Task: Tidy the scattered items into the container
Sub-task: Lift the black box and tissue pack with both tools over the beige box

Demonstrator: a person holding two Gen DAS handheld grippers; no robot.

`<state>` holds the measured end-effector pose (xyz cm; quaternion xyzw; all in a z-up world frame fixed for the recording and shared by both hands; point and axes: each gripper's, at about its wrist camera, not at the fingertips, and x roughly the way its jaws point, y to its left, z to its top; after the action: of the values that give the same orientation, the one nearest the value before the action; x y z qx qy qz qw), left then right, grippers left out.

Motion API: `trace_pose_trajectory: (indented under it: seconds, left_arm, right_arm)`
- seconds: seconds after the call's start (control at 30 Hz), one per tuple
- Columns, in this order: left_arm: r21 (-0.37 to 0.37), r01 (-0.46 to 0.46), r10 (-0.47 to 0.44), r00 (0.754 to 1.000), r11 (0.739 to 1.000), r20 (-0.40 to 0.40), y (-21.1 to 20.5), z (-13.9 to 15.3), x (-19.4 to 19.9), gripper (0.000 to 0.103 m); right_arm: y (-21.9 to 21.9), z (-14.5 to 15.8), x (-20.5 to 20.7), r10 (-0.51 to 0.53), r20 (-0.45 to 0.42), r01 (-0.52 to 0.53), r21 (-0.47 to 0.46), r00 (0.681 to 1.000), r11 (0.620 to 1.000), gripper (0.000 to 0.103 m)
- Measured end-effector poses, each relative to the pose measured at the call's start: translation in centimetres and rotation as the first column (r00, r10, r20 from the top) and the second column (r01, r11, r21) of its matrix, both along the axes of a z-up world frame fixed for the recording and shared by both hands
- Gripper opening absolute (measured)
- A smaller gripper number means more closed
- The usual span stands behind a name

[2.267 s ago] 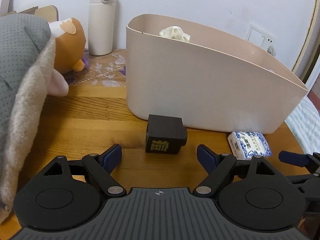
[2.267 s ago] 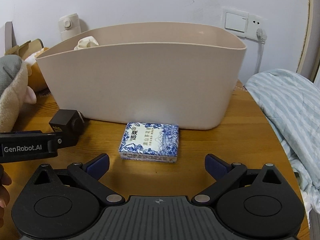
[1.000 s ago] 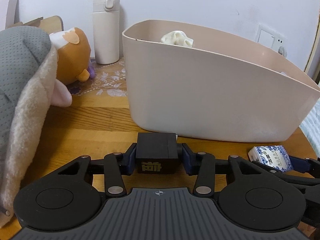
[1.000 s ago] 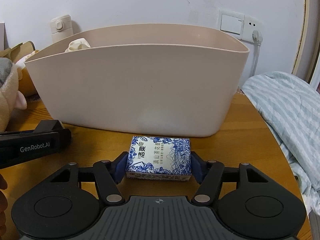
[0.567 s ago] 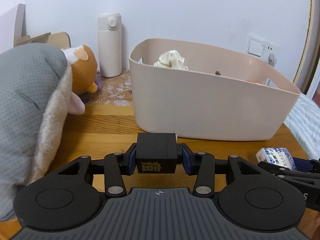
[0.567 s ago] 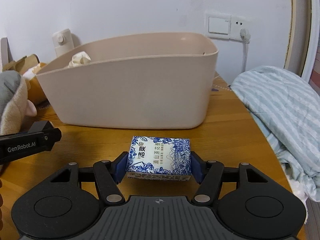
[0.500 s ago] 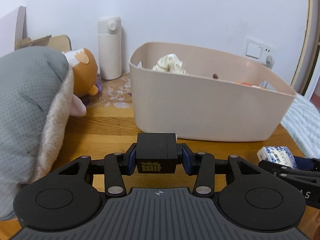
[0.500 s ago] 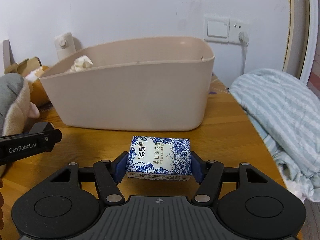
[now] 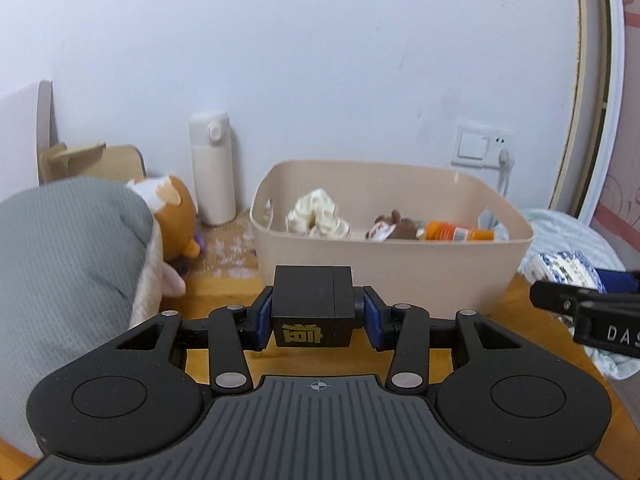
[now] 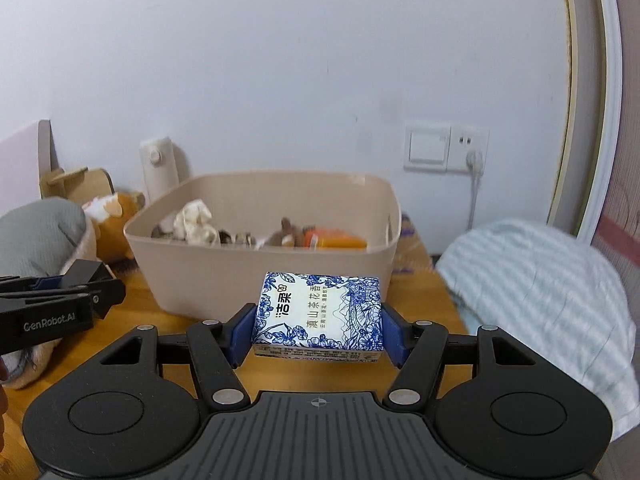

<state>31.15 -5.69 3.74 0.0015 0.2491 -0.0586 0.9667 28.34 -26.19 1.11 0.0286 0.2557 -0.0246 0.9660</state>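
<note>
My left gripper (image 9: 316,318) is shut on a small black box (image 9: 312,304) with a gold character, held above the wooden table in front of the beige bin (image 9: 400,276). My right gripper (image 10: 318,330) is shut on a blue-and-white tissue pack (image 10: 320,312), raised in front of the same bin (image 10: 224,280). The bin holds a cream cloth (image 9: 316,216), a brown toy (image 9: 396,227) and an orange bottle (image 9: 456,233). The tissue pack also shows at the right of the left wrist view (image 9: 568,268). The left gripper shows at the left of the right wrist view (image 10: 60,300).
A grey-and-cream plush (image 9: 68,264) and an orange plush (image 9: 176,216) lie left of the bin. A white flask (image 9: 212,180) stands by the wall. A striped blanket (image 10: 540,300) lies to the right. A wall switch and socket (image 10: 444,150) sit behind.
Both grippers closed on their items, the black box and the tissue pack, and lifted them. The views have risen, so the bin's inside now shows.
</note>
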Motion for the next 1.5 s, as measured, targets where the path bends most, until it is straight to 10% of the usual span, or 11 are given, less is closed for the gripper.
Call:
trace_pose_trajectory:
  seconds: [0.77,1.5]
  left_arm:
    - [0.069,-0.014,0.008,0.997,0.998,0.078,-1.1,4.8,4.7,0.045]
    - [0.084,-0.032,0.044,0.99,0.996,-0.136,-1.8,0.5,15.1,0.045]
  right_arm:
    - [-0.2,5.1,3.7,-0.009,0.089,0.011,-0.021,0.996,1.0,0.061]
    - [1.9,2.8,13.5,-0.028,-0.025,0.027,-0.068,0.999,0.997,0.061]
